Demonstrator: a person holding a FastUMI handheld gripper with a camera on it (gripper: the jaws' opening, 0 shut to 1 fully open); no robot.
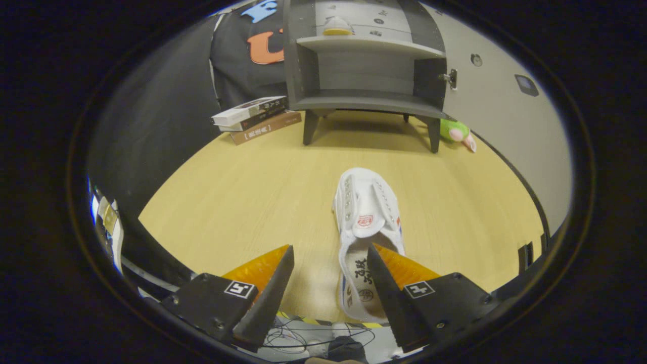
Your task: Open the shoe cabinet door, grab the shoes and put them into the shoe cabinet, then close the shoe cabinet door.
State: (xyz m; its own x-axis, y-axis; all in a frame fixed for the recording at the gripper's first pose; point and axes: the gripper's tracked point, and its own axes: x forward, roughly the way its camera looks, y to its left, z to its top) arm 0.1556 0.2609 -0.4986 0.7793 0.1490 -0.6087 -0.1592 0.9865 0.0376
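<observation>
Spread, empty black-and-orange gripper [330, 255] jaws sat off-centre over the white canvas shoe [368, 222]; closing risked nudging it across the counter [242, 202].

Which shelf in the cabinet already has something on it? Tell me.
The upper shelf of the shoe cabinet: a yellow-soled shoe sits there; the lower shelf is bare.

Print in sight, none of it legible

Dark characters mark the shoe [366, 212] insole beside the spread gripper [329, 248], with a red stamp on its tongue just ahead. Books [255, 119] far beyond carry lettered spines. Both fingers [240, 289] bear square markers.
</observation>
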